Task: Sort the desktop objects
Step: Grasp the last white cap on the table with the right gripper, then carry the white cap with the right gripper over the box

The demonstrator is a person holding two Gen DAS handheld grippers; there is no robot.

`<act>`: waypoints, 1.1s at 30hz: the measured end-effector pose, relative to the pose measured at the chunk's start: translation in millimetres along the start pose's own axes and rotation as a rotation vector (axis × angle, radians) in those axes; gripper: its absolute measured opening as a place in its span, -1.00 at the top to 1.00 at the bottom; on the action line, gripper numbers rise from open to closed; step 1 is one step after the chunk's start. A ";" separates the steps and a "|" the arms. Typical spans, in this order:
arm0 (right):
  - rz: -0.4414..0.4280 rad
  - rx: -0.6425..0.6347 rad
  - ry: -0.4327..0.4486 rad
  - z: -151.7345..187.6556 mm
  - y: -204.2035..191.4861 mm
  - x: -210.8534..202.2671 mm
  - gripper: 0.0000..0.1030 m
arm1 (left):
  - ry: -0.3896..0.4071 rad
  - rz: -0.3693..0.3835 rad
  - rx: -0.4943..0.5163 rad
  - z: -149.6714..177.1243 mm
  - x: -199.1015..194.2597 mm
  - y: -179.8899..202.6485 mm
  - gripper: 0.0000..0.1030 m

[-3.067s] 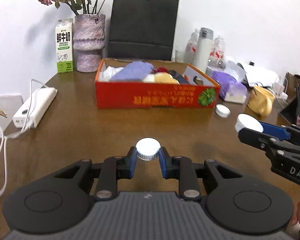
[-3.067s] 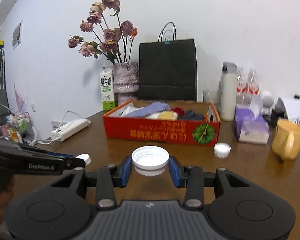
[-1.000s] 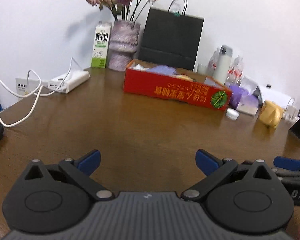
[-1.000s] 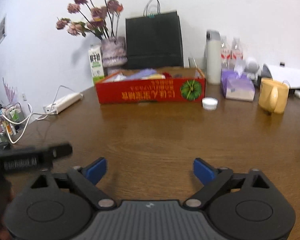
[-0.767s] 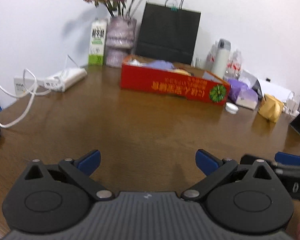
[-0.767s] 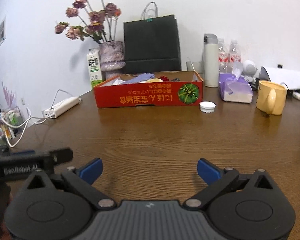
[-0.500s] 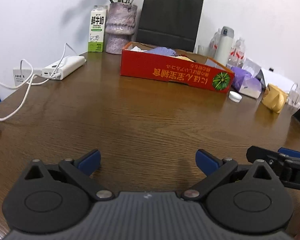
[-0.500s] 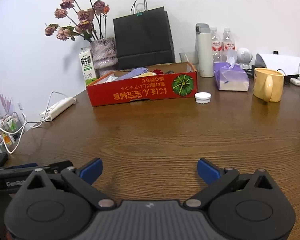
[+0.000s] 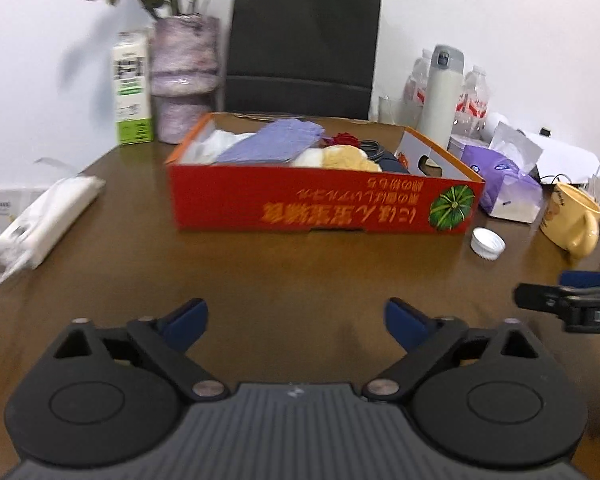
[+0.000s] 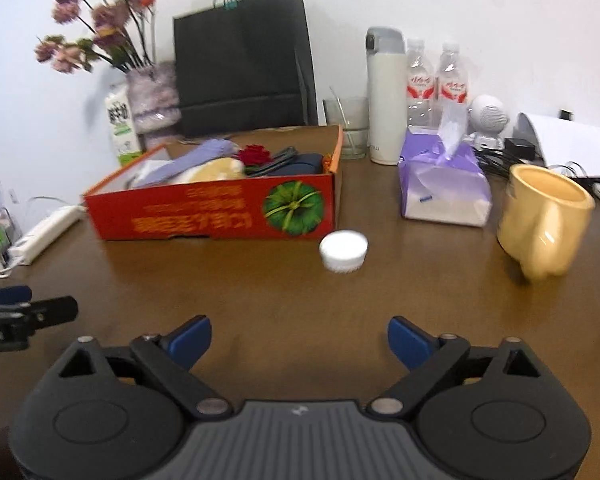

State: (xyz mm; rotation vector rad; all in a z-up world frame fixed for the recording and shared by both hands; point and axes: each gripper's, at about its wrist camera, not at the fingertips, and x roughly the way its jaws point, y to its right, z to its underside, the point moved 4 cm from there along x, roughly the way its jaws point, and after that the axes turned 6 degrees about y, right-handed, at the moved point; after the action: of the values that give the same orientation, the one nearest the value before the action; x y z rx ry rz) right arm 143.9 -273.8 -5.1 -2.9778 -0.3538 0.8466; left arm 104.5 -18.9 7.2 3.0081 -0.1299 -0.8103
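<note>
A white bottle cap (image 10: 343, 255) lies on the brown table just in front of the red cardboard box's (image 10: 204, 216) right corner; the left wrist view shows the cap (image 9: 488, 242) at the right. The box (image 9: 320, 208) holds cloths and small items. My left gripper (image 9: 296, 320) hovers over bare table short of the box, its jaws closing with nothing between them. My right gripper (image 10: 299, 342) stands a little short of the cap, jaws also closing on nothing. Each gripper's tip shows at the edge of the other's view.
Behind the box stand a black paper bag (image 9: 304, 40), a vase of flowers (image 9: 184, 76), a milk carton (image 9: 132, 88), a white flask (image 10: 386, 96) and water bottles. A purple tissue pack (image 10: 444, 184) and yellow mug (image 10: 544, 224) sit right. A white power strip (image 9: 48, 216) lies left.
Both grippers have moved forward across the table toward the box and cap, which now look larger and nearer. The blue pads of both stand slightly closer together than before.
</note>
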 end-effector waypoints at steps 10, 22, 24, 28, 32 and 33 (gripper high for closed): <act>0.026 -0.056 -0.031 -27.6 -2.1 91.5 0.24 | -0.074 0.020 -0.003 -29.2 91.9 6.6 0.95; -0.094 -0.110 0.069 -26.7 -90.0 20.3 0.25 | -0.029 0.013 -0.085 -21.5 20.7 -16.5 0.95; -0.109 -0.056 0.076 -19.4 -91.0 -0.4 0.25 | -0.021 0.018 -0.092 -13.3 -2.4 -22.2 0.95; -0.123 -0.023 0.087 7.9 -95.1 -40.5 0.25 | 0.011 0.056 -0.064 6.5 -50.6 -22.0 0.95; -0.123 -0.014 0.106 29.9 -101.6 -81.8 0.25 | 0.051 0.071 -0.006 26.9 -94.4 -14.1 0.95; -0.125 -0.001 0.111 35.2 -101.3 -92.4 0.25 | 0.066 0.071 0.003 32.6 -104.6 -13.1 0.95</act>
State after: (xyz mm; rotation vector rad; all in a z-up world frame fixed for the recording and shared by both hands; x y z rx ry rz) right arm 27.9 -197.0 21.4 -2.9502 -0.5289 0.6671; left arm -1.0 3.1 30.7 3.0096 -0.2356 -0.7047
